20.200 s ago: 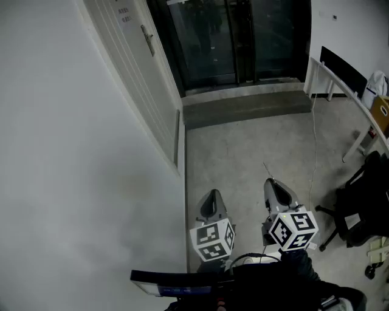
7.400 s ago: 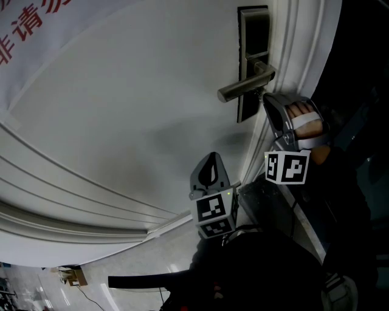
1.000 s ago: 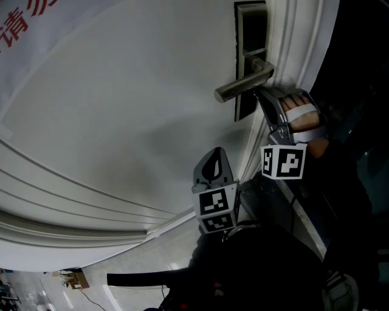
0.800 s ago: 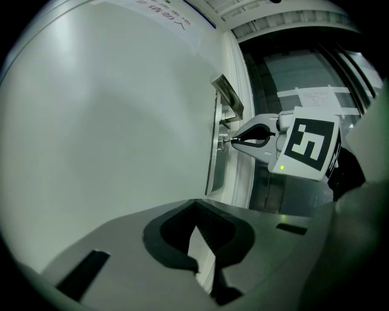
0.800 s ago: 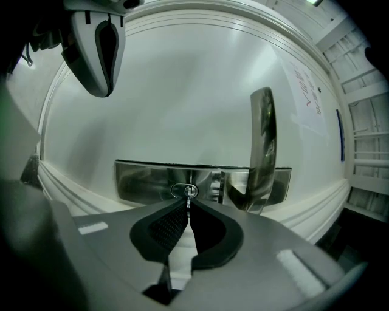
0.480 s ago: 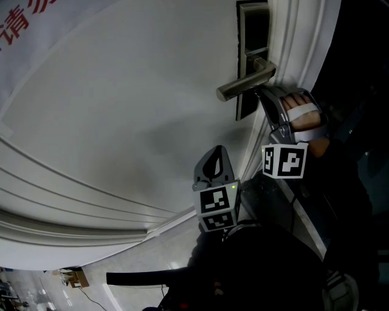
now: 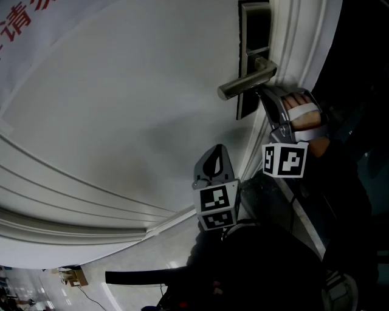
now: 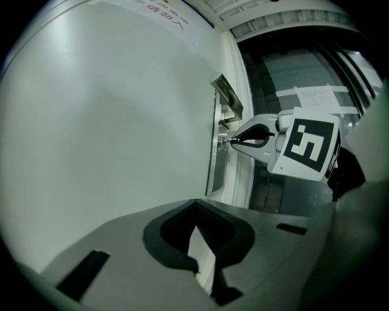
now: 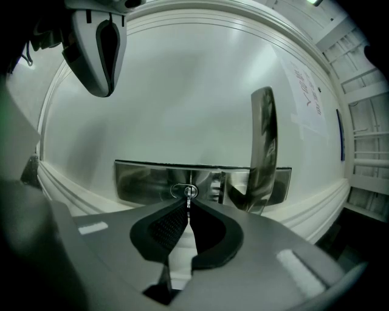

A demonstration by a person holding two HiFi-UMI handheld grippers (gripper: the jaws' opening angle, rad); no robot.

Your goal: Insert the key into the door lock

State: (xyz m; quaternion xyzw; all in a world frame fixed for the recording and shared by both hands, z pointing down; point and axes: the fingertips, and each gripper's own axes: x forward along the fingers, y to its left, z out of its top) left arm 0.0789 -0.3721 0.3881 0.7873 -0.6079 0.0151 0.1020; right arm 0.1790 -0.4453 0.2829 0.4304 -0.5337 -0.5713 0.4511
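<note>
A steel lock plate (image 7: pixel 253 30) with a lever handle (image 7: pixel 243 84) sits on the white door (image 7: pixel 121 109). My right gripper (image 7: pixel 261 93) reaches under the handle to the plate. In the right gripper view it (image 9: pixel 188 206) is shut on a small metal key (image 9: pixel 188 198), whose tip is at the round keyhole (image 9: pixel 182 191) left of the handle (image 9: pixel 262 140). The left gripper view shows the same contact from the side, at the key (image 8: pixel 225 141). My left gripper (image 7: pixel 214 152) hangs lower, apart from the lock, shut with nothing in it (image 8: pixel 196 203).
The door's moulded frame (image 7: pixel 292 48) runs just right of the lock, with dark glass (image 7: pixel 358 61) beyond it. A sign with red print (image 7: pixel 24 18) is on the door at upper left. A hand (image 7: pixel 302 115) holds the right gripper.
Almost nothing: the right gripper stays at the keyhole with the key, and the left gripper holds its place below. Only the head view shifts slightly.
</note>
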